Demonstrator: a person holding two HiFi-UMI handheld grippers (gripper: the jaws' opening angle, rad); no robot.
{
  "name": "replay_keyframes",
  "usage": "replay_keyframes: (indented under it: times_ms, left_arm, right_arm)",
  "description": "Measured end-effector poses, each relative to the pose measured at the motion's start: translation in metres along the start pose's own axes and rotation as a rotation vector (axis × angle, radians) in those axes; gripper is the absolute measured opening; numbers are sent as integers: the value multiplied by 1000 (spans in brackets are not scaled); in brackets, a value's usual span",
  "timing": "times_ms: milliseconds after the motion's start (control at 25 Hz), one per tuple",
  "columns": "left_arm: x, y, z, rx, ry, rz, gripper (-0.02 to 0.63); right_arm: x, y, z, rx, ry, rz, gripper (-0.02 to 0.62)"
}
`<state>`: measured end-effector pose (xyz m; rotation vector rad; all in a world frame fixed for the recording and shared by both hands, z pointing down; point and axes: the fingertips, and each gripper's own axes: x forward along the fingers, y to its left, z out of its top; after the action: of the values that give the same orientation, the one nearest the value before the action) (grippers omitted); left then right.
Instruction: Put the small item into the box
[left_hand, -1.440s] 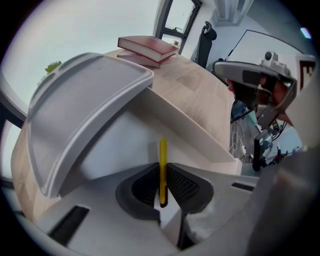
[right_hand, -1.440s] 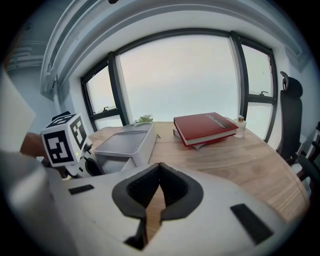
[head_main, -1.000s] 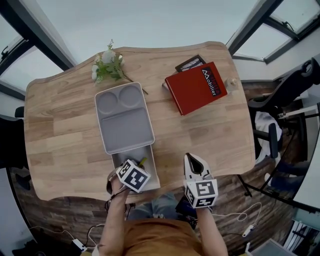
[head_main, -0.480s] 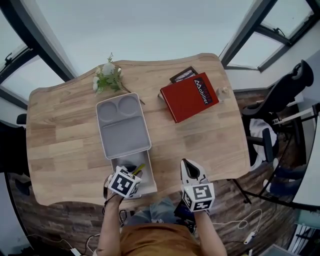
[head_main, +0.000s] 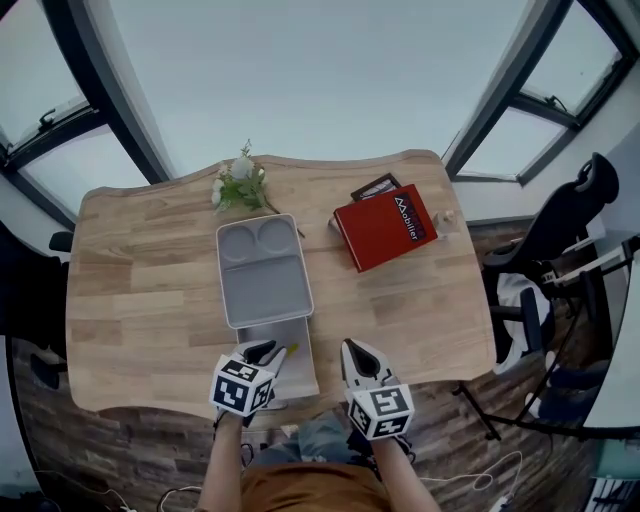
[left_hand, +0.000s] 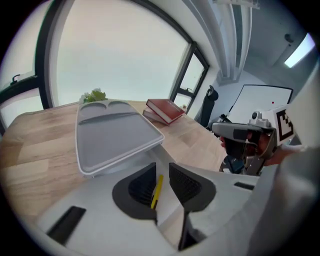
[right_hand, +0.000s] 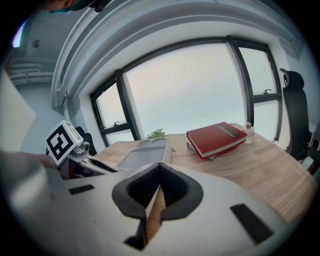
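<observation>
A thin yellow small item (left_hand: 157, 191) shows in the narrow gap between the parted jaws of the left gripper (left_hand: 161, 172), close to its left jaw, over the white box (head_main: 300, 370) at the table (head_main: 140, 290) edge. Whether either jaw touches it is unclear. The jaws of the right gripper (right_hand: 160, 169) are closed on nothing

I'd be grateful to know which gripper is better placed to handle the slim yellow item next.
Left. The left gripper stands with jaws apart at the open pale grey box, the slim yellow item showing between them. The right gripper is shut, empty and beside the box.
</observation>
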<state>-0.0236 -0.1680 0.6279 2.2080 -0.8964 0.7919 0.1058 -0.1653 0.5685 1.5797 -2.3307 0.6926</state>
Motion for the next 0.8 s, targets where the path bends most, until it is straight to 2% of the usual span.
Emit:
replay_keyframes:
  times_ms: [120,280,400,520,600,720,800]
  left_arm:
    - [-16,3,16,-41,-113,14,59]
    - [-44,1,33,-59,-235,3,12]
    - [-66,-3,45,-44,-332,14,5]
    - [-94,-7,55,-9,-444,66,5]
    - [-111,-16,61,-8,-508,36,5]
    - [-130,-36,72,-36,-598,-73,5]
    - [-143,-43,73,-14,-636,-55,5]
  right_arm:
    - [0,5,7,25,-32,11,3]
    - [-4,22,16,-57,-53,11,3]
    - [-10,34,25,-70,-80,12,3]
    - [-22,44,35,-101,-105,1,3]
    - [-31,52,45,-123,-138,-9,3]
    - [-43,66,62,-165,-201,-19,3]
    - [-51,77,68,-187,-222,-15,3]
